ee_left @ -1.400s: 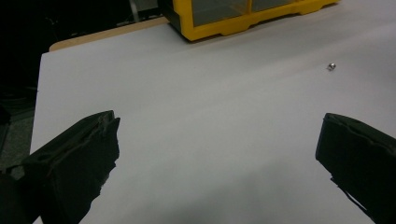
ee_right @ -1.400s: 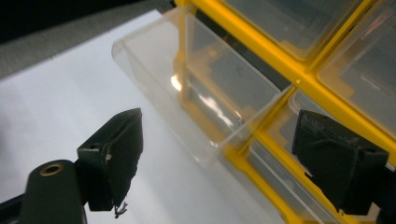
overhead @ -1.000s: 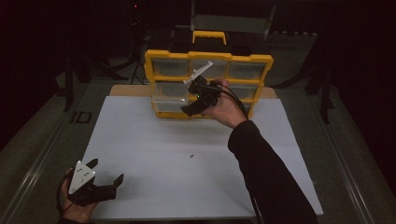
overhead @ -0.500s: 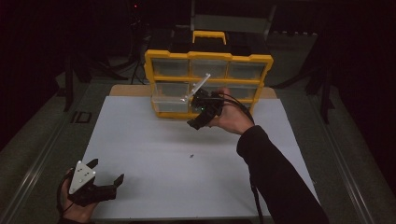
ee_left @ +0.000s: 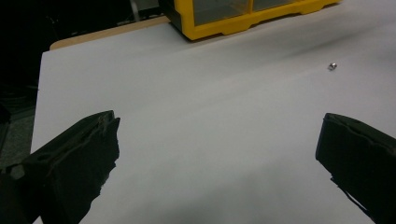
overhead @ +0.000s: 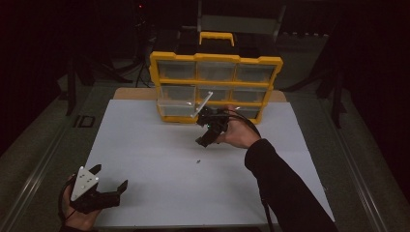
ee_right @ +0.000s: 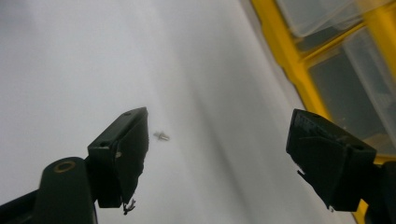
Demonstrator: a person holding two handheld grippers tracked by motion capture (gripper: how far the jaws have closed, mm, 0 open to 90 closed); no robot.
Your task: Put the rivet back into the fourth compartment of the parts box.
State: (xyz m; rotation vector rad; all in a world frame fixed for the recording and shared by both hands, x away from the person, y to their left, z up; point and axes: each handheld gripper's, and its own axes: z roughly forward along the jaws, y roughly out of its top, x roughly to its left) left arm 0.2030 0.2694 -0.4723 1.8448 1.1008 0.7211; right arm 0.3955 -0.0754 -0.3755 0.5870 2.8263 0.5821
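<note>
Jaws nearest me first: the left gripper (overhead: pixel 110 186) rests low at the near left corner of the white sheet covering the table (overhead: pixel 145 193), its two black jaws spread wide with nothing between them, the grey three-cornered plate on top catching the light; in the left gripper view the same wide gap frames bare white sheet.

Further in, about mid-sheet, lies a tiny silvery metal piece, a screw or small fastener (overhead: pixel 198 161); I cannot tell which at this size. In the left gripper view it (ee_left: pixel 332 66) sits well ahead and off toward the right jaw; in the right gripper view it (ee_right: pixel 161 136) lies just beside the left-hand jaw's tip, outside the gap rather than between the jaws. Its long axis runs roughly across that view, though it is too small to be sure.

Beyond it, the right gripper (overhead: pixel 209 135) hangs above the sheet, pointing down and toward me, jaws wide and empty. It is plainly the nearer of the two; the fastener lies just on my side of it, so I judge a pick would fall to the right hand, with a small sideways shift to centre the gap.

Farthest back stands the yellow-framed organiser with clear plastic drawers (overhead: pixel 217 58); one drawer (overhead: pixel 176 107) on the left juts out.
</note>
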